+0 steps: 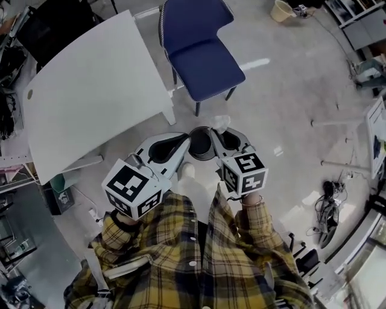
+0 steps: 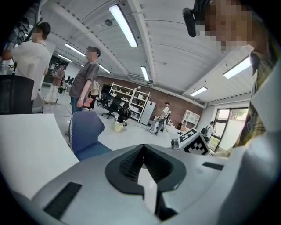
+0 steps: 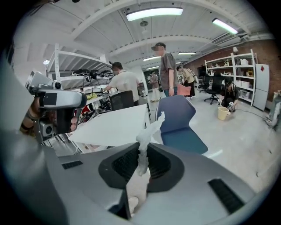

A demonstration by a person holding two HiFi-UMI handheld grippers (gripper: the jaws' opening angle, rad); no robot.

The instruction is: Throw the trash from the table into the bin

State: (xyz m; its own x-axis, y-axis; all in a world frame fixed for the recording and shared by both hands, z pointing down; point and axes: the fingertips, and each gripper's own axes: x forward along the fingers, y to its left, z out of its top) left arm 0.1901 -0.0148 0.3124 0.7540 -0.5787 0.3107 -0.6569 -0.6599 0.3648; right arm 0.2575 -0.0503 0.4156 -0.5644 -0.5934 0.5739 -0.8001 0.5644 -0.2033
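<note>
In the head view both grippers are held out over the grey floor, just off the white table's point(image 1: 90, 90) near corner. My right gripper point(image 1: 212, 131) is shut on a crumpled white tissue point(image 1: 221, 122). In the right gripper view, the tissue point(image 3: 149, 132) sticks up from between that gripper's point(image 3: 142, 148) dark pads. My left gripper point(image 1: 186, 140) is beside it, tips nearly touching the right one. Its jaws point(image 2: 144, 147) are shut with nothing between them. A pale yellow bucket point(image 1: 280, 10) stands on the floor far ahead, also seen small in the left gripper view point(image 2: 118, 126).
A blue chair point(image 1: 202, 51) stands between the table and the open floor, right ahead of the grippers. Cables point(image 1: 329, 208) and equipment lie at the right. Several people point(image 3: 166, 70) stand beyond the table; shelves point(image 2: 127, 101) line the far wall.
</note>
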